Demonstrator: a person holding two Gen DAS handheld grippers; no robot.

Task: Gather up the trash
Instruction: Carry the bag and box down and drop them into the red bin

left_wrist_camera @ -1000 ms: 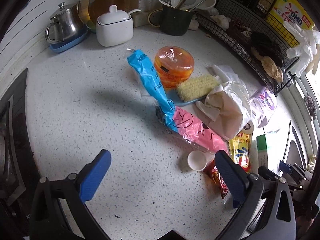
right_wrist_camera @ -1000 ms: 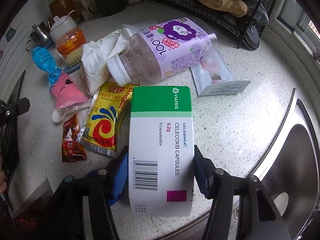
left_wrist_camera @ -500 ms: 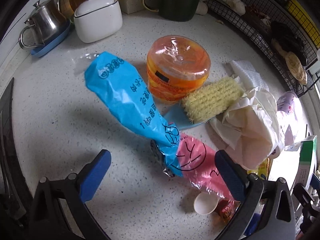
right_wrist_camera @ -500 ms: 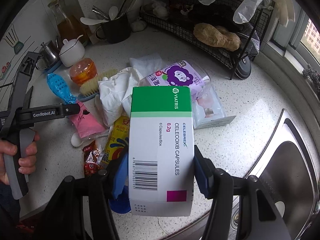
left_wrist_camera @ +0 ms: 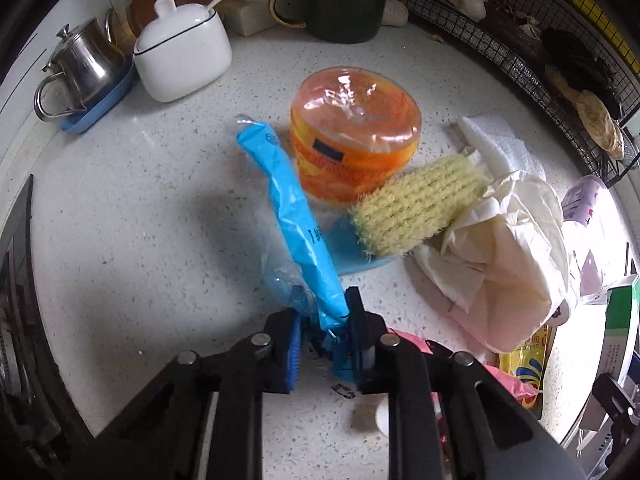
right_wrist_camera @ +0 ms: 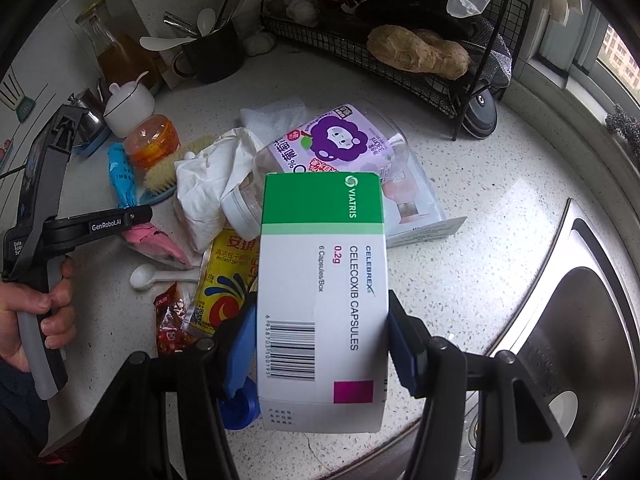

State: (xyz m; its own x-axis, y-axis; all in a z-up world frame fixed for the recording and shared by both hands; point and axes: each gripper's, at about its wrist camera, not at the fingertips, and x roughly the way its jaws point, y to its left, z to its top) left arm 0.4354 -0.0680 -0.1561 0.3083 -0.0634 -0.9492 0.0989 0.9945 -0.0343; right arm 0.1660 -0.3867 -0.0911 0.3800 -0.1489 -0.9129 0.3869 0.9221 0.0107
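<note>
My left gripper [left_wrist_camera: 326, 312] has its jaws closing on the lower end of a blue plastic wrapper [left_wrist_camera: 288, 200], with the pads pressing on it. The wrapper's pink half [right_wrist_camera: 160, 240] lies below the gripper on the white counter. From the right wrist view, a hand holds that gripper [right_wrist_camera: 146, 213] at the left. My right gripper [right_wrist_camera: 320, 320] is shut on a green-and-white capsule box [right_wrist_camera: 324, 240], held above the counter. Under it lie a purple-labelled bottle [right_wrist_camera: 340, 144], a yellow sachet [right_wrist_camera: 228, 280], a red wrapper [right_wrist_camera: 172, 320], a white spoon [right_wrist_camera: 160, 276] and crumpled tissue [right_wrist_camera: 208, 184].
An orange tub [left_wrist_camera: 356, 136] and a scrub brush [left_wrist_camera: 416, 204] sit just behind the blue wrapper. A white sugar bowl [left_wrist_camera: 184, 52], steel teapot [left_wrist_camera: 80, 68] and dark mug [left_wrist_camera: 344, 0] line the back. A wire rack [right_wrist_camera: 400, 40] stands far right, a steel sink [right_wrist_camera: 580, 320] near right.
My left gripper moved forward and down over the blue-and-pink wrapper, then shut on its blue part. The right gripper kept the box and rose a little early on.
</note>
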